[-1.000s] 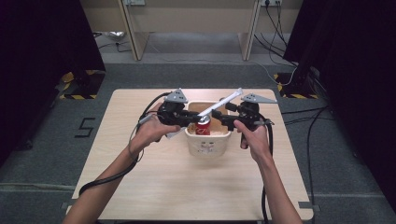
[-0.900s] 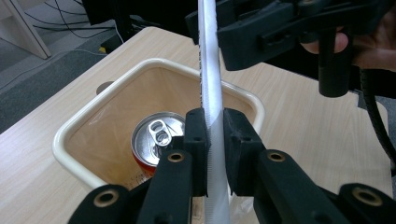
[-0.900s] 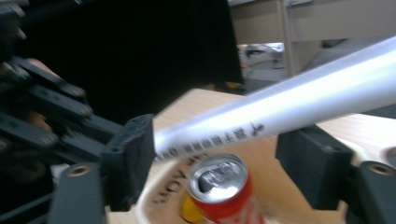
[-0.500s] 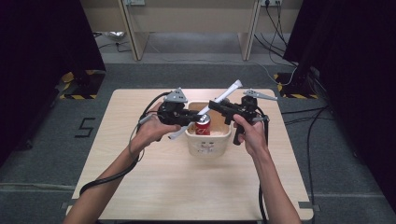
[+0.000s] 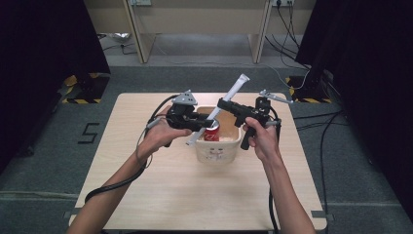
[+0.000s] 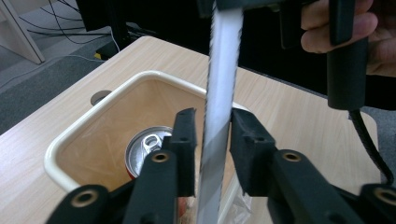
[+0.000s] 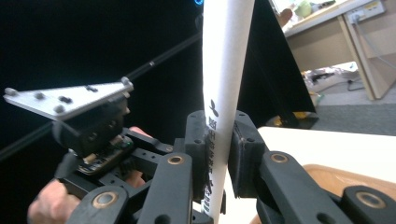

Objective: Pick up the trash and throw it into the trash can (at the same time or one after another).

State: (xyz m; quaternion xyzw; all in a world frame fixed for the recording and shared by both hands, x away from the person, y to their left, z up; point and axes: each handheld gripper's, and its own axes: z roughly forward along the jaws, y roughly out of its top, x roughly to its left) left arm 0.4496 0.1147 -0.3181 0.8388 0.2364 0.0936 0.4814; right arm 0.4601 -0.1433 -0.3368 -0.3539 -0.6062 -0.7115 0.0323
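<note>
handoff in progress above the tub [image 5: 217, 146], which sits mid desk [image 5: 146, 195]. the white wrapped stick [image 5: 221, 107], likely chopsticks or a straw in a paper sleeve, is held up in the air, slanting from low near the left gripper [image 5: 199, 122] to high and away past the right gripper [image 5: 224, 105].

right gripper: its jaws have just been closing and are now clamped on the stick, pads pressing both sides in the right gripper view [image 7: 219, 154]. left gripper: its jaws have just been opening a little; in the left gripper view [image 6: 212, 149] the stick [image 6: 219, 93] runs between them with slim gaps each side, so the hold looks released, stick between but not pinched. judged reason: the right side takes the weight so the left can let go, maybe to regrip or tear the sleeve.

stick look: long, flat, thin, white paper with a serrated edge, black printed characters [image 7: 212, 135] on the sleeve, a greyer band at the lower part. light, bends easily.

1 red can [image 6: 149, 149], silver top with pull tab, stands inside the tub under the stick.
</note>
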